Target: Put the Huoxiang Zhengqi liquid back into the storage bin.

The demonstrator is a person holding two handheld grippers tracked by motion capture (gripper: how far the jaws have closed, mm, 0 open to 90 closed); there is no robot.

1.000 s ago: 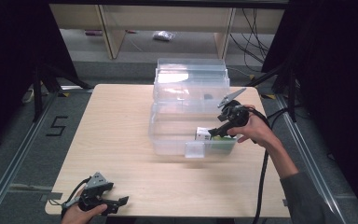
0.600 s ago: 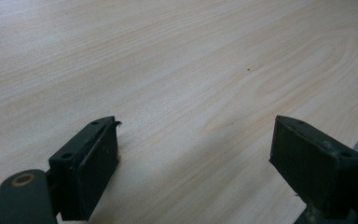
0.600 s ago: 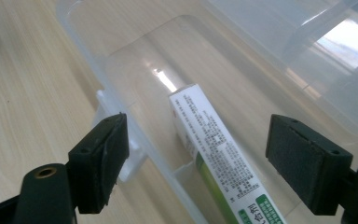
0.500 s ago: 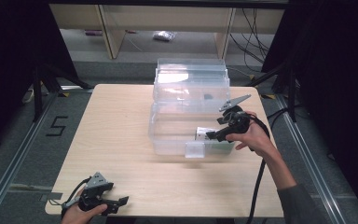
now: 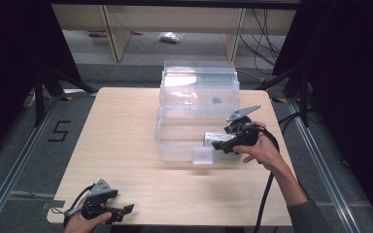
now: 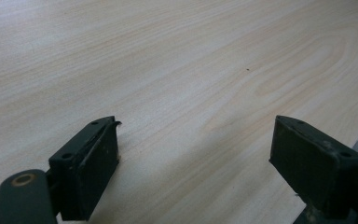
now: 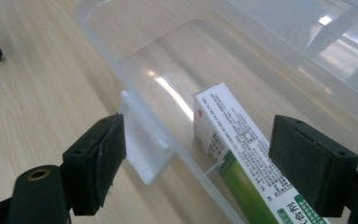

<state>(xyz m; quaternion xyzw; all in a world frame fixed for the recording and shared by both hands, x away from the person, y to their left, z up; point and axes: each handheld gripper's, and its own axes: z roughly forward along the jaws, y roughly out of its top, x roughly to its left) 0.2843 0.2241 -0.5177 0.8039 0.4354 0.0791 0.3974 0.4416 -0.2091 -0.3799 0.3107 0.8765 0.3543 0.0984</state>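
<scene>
A clear plastic box (image 5: 179, 141) stands on the table with its lid (image 5: 199, 87) raised behind it. A white and green carton (image 5: 211, 137) lies inside, by the front wall. My right gripper (image 5: 219, 144) hovers at the box's right front. Its jaws have just been opening and stand wide on either side of the carton (image 7: 233, 140), apart from it. The box's front latch (image 7: 144, 149) hangs near the left jaw. My left gripper (image 5: 124, 211) rests open at the table's front left corner, with bare wood between its fingers (image 6: 98, 163).
The wooden table (image 5: 121, 126) has free room left of the box and along its front edge. A cable (image 5: 267, 194) trails from the right gripper over the front right corner. Shelving (image 5: 116, 29) and floor rails stand beyond the table.
The right gripper has drawn back a little toward the table's front right, and its jaws stand wider. The carton stays in the box. The left gripper has not moved.
</scene>
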